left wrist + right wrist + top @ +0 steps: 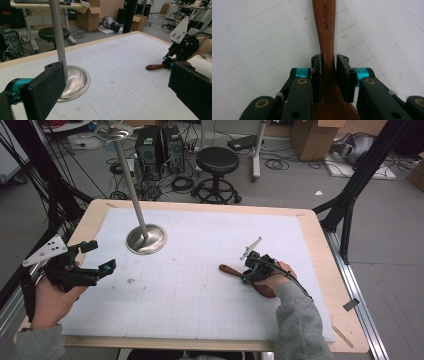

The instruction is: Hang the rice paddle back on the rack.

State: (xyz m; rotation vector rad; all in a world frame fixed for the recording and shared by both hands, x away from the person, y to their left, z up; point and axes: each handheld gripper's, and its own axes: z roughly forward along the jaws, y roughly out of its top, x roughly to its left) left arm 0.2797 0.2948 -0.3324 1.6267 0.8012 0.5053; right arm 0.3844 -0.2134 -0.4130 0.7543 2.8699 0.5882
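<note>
White-matted desk in a cluttered lab.
Right gripper clenched the spoon near the desk's right edge; left gripper gaped. Lifting level, gripping near the bowl, would help.

Tongs straddle wooden spoon handle on gridded mat.

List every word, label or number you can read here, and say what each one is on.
"MAXCOOK": printed in dark letters along the handle of the wooden spoon, which sits between the jaws of the right gripper.
No other lettering can be read; the boxes and equipment behind the table are too small and blurred.
</note>
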